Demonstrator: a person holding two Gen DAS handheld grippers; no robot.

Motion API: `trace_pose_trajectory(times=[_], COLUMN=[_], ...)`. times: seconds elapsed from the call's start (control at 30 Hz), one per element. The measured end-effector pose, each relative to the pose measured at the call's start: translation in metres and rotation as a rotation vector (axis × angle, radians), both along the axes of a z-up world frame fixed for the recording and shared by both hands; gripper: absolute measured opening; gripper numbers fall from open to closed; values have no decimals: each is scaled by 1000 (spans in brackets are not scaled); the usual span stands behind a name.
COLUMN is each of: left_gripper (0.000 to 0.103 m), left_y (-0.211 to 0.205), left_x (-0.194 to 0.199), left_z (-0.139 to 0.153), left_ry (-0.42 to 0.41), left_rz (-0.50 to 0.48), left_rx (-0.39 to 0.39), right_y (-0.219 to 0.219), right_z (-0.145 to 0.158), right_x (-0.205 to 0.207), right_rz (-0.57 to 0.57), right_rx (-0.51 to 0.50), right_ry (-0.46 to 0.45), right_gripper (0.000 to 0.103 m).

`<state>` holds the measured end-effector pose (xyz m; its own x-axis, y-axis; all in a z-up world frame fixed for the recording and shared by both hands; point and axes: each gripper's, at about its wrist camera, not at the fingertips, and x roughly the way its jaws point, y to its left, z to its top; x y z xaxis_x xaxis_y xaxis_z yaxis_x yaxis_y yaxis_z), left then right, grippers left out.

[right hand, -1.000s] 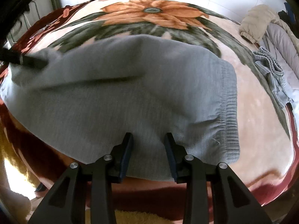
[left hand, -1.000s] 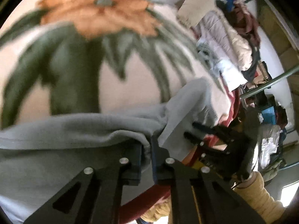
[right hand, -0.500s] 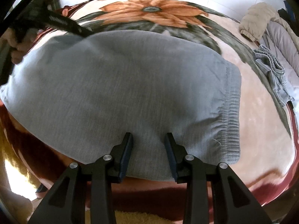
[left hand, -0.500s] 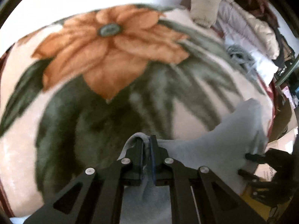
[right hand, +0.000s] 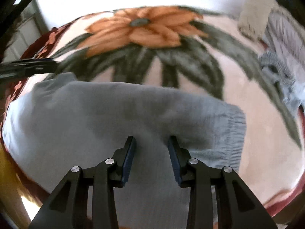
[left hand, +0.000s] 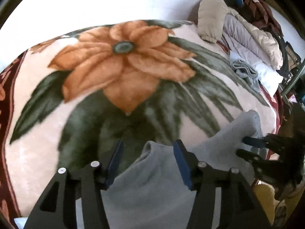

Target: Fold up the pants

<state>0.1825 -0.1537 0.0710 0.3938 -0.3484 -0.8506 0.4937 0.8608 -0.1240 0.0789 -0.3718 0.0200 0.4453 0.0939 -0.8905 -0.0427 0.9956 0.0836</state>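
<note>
Grey pants [right hand: 118, 118]; near edge cut off

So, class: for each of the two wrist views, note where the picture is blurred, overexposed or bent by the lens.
Left wrist view: the wall behind the bed is blown out white, the flower blanket is softly smeared, and the fisheye bulges the bed. Right wrist view: heavier motion blur across the blanket and the grey pants, glare along the top, while the right hand-held gripper stays sharp.

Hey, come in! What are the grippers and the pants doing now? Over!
Left gripper opening, pants corner loose between its jaws. Right gripper open over gray pants, folded on the flowered blanket. Nothing in the way.
</note>
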Motion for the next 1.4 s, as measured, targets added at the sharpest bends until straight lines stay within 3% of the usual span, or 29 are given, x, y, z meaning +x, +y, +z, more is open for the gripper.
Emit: trace_pose_trajectory(times=[0.17, 0.3, 0.47, 0.57, 0.7, 0.8, 0.97, 1.13, 1.4], left_gripper=[56, 45, 44, 43, 43, 44, 52, 56, 58], left_y=[9, 1, -22, -30, -35, -30, 2, 55, 149], left_x=[-12, -36, -29, -23, -28, -31, -50, -79, -127], left_z=[9, 4, -33, -52, -51, -42, -10, 8, 6], left_ry=[57, 98, 120, 94, 49, 43, 5, 11, 66], left_rz=[6, -50, -46, -51, -76, -43, 25, 132, 324], left_rx=[-97, -152, -53, 6, 54, 68, 70, 68, 128], right_y=[-13, -16, -29, -31, -22, -22, -10, 14, 59], right_z=[2, 17, 8, -7, -5, 5, 31, 46, 38], right_x=[0, -11, -4, 4, 4, -4, -27, -56, -91], right_rz=[-53, -91, -132, -160, -165, -184, -184, -161, -143], right_rx=[92, 102, 87, 100, 45, 47, 47, 91, 142], right_ry=[-2, -36, -13, 18, 17, 5, -48, -63, -14], right_gripper=[35, 35, 35, 36, 37, 37, 37, 45, 46])
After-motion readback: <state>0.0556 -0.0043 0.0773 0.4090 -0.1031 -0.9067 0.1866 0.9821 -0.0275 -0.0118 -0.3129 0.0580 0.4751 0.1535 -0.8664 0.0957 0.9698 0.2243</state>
